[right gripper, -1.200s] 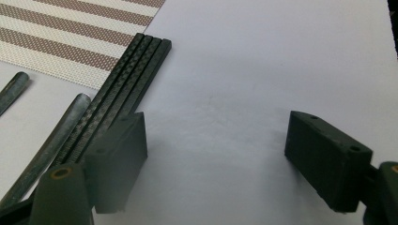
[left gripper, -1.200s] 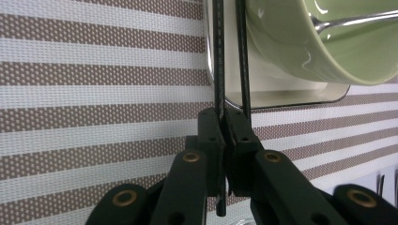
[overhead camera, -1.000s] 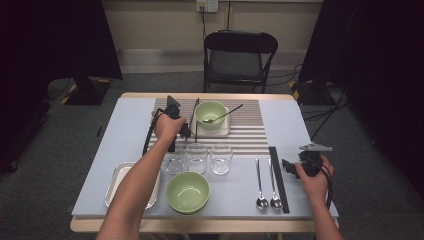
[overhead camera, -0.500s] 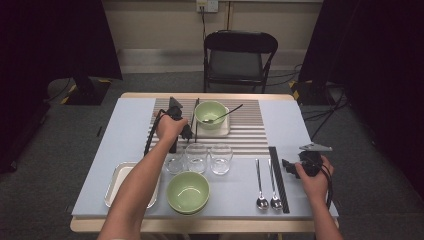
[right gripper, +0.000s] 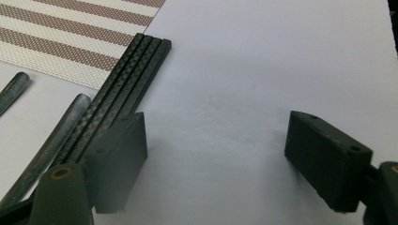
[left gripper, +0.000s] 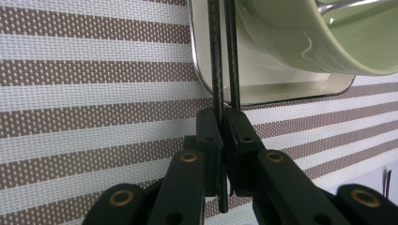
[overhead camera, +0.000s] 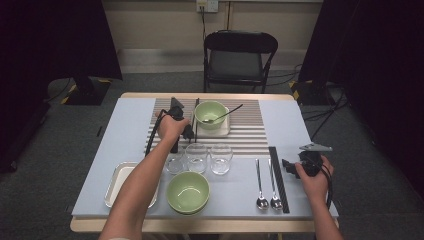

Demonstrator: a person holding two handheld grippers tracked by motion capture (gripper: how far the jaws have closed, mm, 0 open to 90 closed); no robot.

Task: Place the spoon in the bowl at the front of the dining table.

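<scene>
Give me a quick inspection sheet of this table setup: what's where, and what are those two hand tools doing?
Surface: table, pale cover, striped mat at the back.
Job's things: black chopsticks beside a small tray bearing a green bowl.
Clutter: three glasses, second green bowl, metal tray, two spoons, more chopsticks.
Grippers: left gripper shut on the chopsticks; right gripper open, holding nothing.
Cables: one trails from the left gripper.
Surroundings: folding chair, dark curtains.
</scene>
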